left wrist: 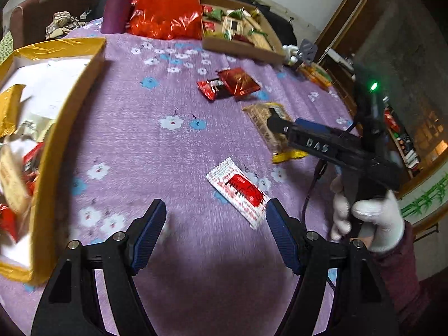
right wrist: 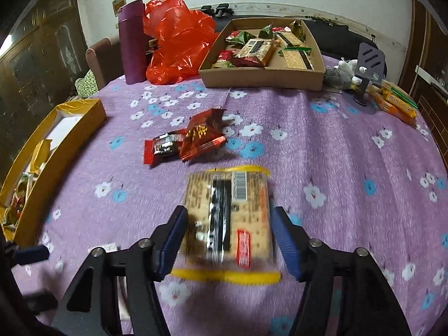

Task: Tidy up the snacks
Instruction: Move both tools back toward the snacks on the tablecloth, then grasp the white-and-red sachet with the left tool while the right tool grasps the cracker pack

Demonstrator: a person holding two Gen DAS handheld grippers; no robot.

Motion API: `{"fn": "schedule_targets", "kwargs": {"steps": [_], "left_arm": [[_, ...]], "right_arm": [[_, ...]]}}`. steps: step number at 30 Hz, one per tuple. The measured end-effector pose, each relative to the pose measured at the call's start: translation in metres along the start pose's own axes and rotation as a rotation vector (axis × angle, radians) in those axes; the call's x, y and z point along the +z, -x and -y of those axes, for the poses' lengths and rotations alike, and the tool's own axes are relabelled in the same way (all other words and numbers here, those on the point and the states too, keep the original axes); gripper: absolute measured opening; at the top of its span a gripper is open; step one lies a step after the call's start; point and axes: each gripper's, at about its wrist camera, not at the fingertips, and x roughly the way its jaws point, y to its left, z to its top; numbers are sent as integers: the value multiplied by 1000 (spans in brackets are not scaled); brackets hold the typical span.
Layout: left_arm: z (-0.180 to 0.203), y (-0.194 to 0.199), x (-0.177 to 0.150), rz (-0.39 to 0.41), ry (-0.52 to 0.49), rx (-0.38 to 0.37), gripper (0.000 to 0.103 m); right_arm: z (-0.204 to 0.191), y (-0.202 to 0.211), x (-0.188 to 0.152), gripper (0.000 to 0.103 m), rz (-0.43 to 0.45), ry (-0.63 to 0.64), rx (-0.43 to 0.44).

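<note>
Yellow-edged cracker packet point(right wrist: 228, 221) (barcode up)

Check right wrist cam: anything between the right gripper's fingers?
Yes. The yellow-edged cracker pack lies on the purple cloth between the open fingers of the right gripper, and neither pad clearly touches it yet.

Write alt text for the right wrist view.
The open right gripper straddles a yellow-edged cracker packet on a purple floral tablecloth. Beyond lie two red snack packets, a cardboard tray of snacks and a yellow box.
</note>
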Motion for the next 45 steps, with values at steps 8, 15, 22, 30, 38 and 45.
{"fn": "schedule_targets", "kwargs": {"steps": [8,15,22,30,38,45], "left_arm": [[32,-35,8,-29,-81,76,74],[59,-53,7,-7,-254,222,65],[52,-45,8,12,-271,176,34],[28,-12,11,86,-178,160,34],[12,16,13,151,-140,164,10],[3,-5,8,57,-88,200,40]], "right_arm": [[-6,-15,1,71,-24,26,-8],[6,-9,-2,70,-27,-26,27],[20,9,1,70,42,-88,68],[19,30,0,70,134,-98,80],[16,33,-3,70,158,-103,75],[16,32,-3,70,150,-100,90]]}}
